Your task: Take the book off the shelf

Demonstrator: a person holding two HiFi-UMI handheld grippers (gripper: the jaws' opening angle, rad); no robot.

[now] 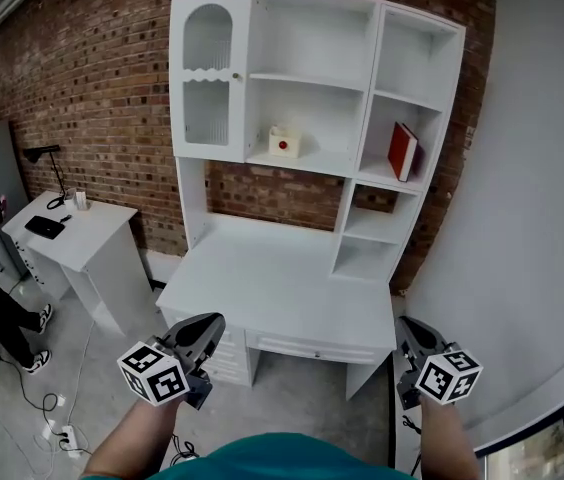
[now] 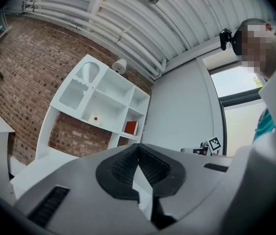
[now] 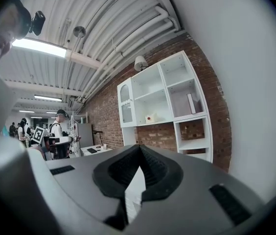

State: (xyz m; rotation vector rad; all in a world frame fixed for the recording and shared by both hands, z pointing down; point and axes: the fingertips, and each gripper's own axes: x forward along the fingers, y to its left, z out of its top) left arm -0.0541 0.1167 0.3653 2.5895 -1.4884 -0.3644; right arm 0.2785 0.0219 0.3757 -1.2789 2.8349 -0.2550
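A red book (image 1: 402,151) leans upright in the right-hand column of the white shelf unit (image 1: 314,163), in the second compartment from the top. It appears small in the left gripper view as the book (image 2: 131,127) and edge-on in the right gripper view as the book (image 3: 192,103). My left gripper (image 1: 212,320) and right gripper (image 1: 405,323) hang low in front of the desk's front edge, far below the book. Both are shut with nothing in them. Seen along the jaws, the left gripper (image 2: 138,146) and the right gripper (image 3: 139,147) have their tips together.
A small white box with a red dot (image 1: 283,142) sits on the middle shelf. A glass-door cabinet (image 1: 208,73) fills the upper left. The desk top (image 1: 272,288) lies below the shelves. A white side table (image 1: 72,230), a person's legs (image 1: 7,318) and floor cables (image 1: 57,428) are at left.
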